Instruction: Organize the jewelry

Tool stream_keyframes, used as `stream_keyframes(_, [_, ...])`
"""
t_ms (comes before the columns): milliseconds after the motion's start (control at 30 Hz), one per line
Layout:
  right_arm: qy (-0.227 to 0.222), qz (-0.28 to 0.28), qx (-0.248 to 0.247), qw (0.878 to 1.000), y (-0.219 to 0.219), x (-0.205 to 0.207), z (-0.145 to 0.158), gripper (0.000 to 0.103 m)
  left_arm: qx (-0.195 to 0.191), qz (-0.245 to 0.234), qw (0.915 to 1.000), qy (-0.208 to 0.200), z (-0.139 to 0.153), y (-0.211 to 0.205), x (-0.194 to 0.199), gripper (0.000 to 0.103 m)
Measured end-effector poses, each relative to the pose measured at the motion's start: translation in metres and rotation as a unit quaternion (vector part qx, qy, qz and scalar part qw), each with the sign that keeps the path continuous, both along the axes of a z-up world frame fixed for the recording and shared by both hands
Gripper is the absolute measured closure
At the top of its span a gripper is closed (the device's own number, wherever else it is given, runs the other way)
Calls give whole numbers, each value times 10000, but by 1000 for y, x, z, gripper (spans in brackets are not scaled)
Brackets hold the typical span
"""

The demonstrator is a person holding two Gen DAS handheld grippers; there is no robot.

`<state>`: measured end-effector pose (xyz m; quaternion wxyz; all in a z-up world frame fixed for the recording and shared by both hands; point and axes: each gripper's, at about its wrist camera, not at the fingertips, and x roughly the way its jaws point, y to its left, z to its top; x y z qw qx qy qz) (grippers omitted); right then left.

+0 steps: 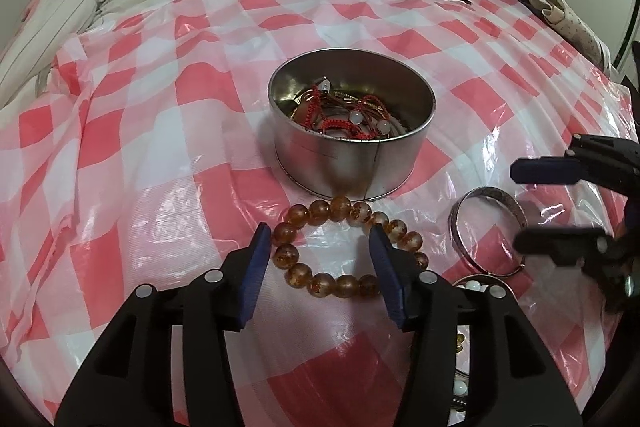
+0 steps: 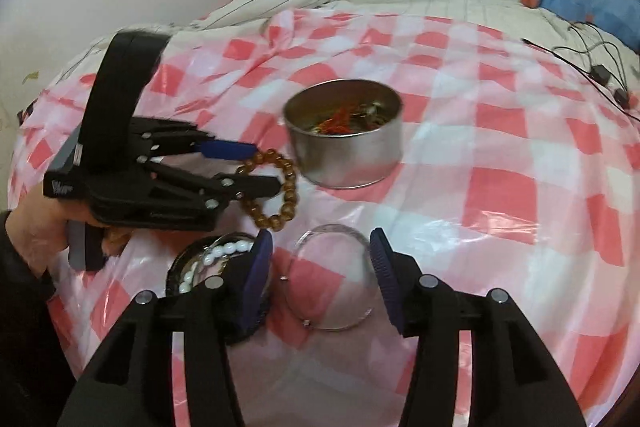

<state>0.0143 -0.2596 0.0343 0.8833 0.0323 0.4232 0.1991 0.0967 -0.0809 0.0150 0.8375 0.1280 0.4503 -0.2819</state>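
Jewelry is partly sorted: red cords and pale beads already lie in the tin (image 1: 352, 131). Just in front of it, the amber bracelet (image 1: 348, 247) rests on the checked sheet (image 1: 140, 147), with the left gripper (image 1: 318, 259) spread around it, pads not pressing. Beside it lies the silver bangle (image 2: 332, 279), between the right gripper's (image 2: 320, 267) spread fingers, unheld. Near it, the white beads (image 2: 216, 255) wait too. Three pieces seem left.

On the checked sheet (image 1: 160, 155) before me stands the tin (image 1: 352, 147) with cords and beads in it. Just in front of it lies the bead bracelet (image 1: 344, 247) under my left gripper (image 1: 320, 259). To its right lies the bangle (image 1: 486, 231), beneath my right gripper (image 2: 320, 267).
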Motion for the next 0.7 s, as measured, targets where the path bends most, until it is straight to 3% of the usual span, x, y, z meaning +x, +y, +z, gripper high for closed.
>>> stream_keyframes(167, [302,-229,-219,9990,-6,8,-17,53,95,11,9999,-77,-1,-1,0,59])
stream_keyframes(200, [317,-196,-385,9986,-1,8,-19,56,205,27,9997,-150,-2,-2,-1,72])
stream_keyframes(233, [303,-124,-652,9973,5,8,-22,68,357,10,9991,-242,-2,-4,-1,90])
stream_keyframes(267, [271,-73,-790,9965,9,7,-22,77,387,-51,9990,-221,-2,-4,-2,93])
stream_keyframes(300, [246,-60,-817,9963,10,6,-22,93,290,-83,9994,-164,-1,-4,-2,93])
stream_keyframes(333, [234,-50,-735,9970,9,5,-21,98,232,-102,9996,-144,1,-3,-2,93])
stream_keyframes(500, [59,-214,12,9998,-10,3,-7,98,-271,-148,9994,-135,20,7,-4,93])
stream_keyframes(700, [4,-301,407,9987,-19,7,0,98,-358,-115,9991,-213,28,9,-5,93])
